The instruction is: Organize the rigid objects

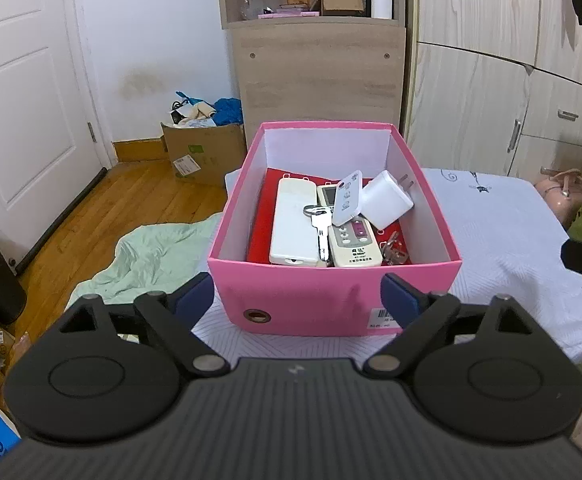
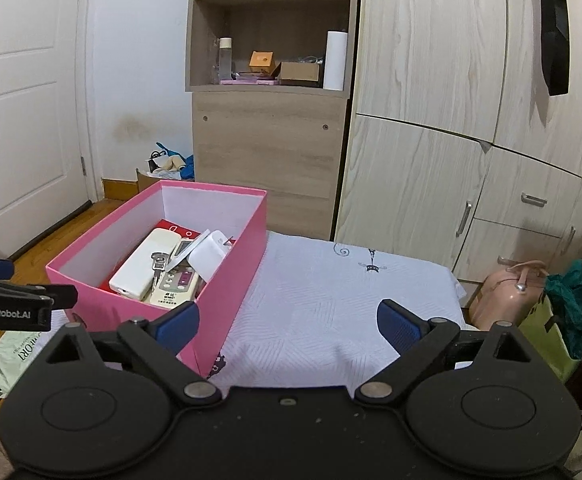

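Note:
A pink box (image 1: 303, 300) stands on the white bedspread (image 1: 503, 236). Inside it lie a long white remote (image 1: 293, 224), a silver key (image 1: 319, 228), a remote with coloured buttons (image 1: 353, 242), a small white remote (image 1: 346, 198), a white plug charger (image 1: 387, 199) and a red cloth (image 1: 261, 224). My left gripper (image 1: 297, 298) is open just in front of the box's near wall, holding nothing. In the right wrist view the pink box (image 2: 227, 280) sits to the left, and my right gripper (image 2: 287, 326) is open over the bedspread (image 2: 331, 300) beside the box's corner, with nothing in it.
A wooden shelf unit (image 2: 269, 148) and wardrobe doors (image 2: 471, 128) stand behind the bed. A cardboard box (image 1: 203, 148) of clutter and a green cloth (image 1: 147, 260) lie on the wood floor at the left. A pink bag (image 2: 507, 292) sits at the bed's right.

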The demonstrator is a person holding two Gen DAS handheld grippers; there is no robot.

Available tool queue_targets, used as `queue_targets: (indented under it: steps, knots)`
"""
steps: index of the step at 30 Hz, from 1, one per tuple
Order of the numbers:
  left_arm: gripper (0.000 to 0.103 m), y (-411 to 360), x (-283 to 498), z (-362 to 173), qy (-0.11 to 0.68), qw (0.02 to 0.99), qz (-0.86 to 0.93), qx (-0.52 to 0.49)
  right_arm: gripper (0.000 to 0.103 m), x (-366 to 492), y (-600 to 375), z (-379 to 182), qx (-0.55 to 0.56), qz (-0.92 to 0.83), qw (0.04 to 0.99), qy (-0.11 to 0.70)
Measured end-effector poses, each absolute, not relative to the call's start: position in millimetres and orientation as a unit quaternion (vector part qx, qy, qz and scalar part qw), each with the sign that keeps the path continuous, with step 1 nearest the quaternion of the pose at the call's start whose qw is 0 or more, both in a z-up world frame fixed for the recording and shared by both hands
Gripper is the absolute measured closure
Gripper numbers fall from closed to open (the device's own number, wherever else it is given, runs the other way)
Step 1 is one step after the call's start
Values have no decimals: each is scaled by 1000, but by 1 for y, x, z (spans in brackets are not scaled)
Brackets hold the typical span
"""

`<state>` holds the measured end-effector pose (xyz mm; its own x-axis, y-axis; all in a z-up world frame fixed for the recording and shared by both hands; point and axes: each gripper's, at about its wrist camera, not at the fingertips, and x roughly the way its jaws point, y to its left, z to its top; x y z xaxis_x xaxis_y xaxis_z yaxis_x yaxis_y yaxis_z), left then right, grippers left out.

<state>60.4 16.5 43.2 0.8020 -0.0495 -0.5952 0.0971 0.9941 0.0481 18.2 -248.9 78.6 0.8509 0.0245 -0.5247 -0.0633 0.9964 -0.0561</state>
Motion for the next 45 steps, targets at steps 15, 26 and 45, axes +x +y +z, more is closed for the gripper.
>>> queue_targets:
  steps: [15,26,45]
  knots:
    - [1,8,52,40,296,952,-17,70,2,13,-241,74,-48,10,964,262]
    - [0,7,49,36,305,950,-30,57,0,10,-246,72,-33,9,966,258]
    - [0,9,41,36,302,952,-34,39,0,6,-246,62,-36,-10,961,275]
